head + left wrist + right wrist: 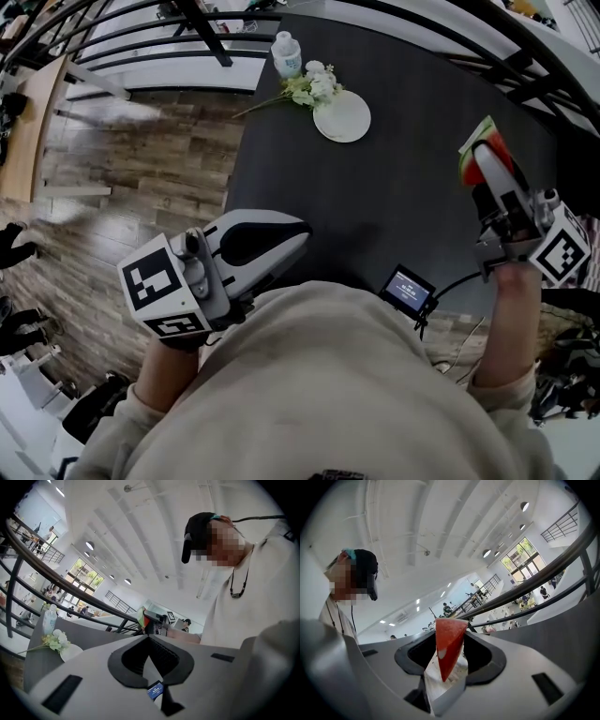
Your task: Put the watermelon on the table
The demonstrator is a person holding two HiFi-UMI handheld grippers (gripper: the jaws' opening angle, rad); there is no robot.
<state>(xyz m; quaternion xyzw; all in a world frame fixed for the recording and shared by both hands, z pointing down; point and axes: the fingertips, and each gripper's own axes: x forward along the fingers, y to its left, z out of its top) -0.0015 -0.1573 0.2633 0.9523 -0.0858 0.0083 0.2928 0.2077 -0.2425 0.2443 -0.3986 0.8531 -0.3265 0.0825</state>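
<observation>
A watermelon slice (481, 148) with red flesh and a green rind is held over the right side of the dark table (403, 197). My right gripper (489, 178) is shut on it. In the right gripper view the red wedge (449, 651) stands upright between the two jaws of the right gripper (448, 633), its point hanging down. My left gripper (298, 232) hovers at the table's near left edge, shut with nothing in it. In the left gripper view the pads of the left gripper (149, 638) meet, and the slice (140, 616) shows far off beyond them.
A white plate (343, 118), a sprig of white flowers (312, 85) and a small bottle (287, 54) sit at the table's far side. A small device with a lit screen (409, 289) lies at the near edge. Black railings (169, 28) and wooden floor (141, 178) lie to the left.
</observation>
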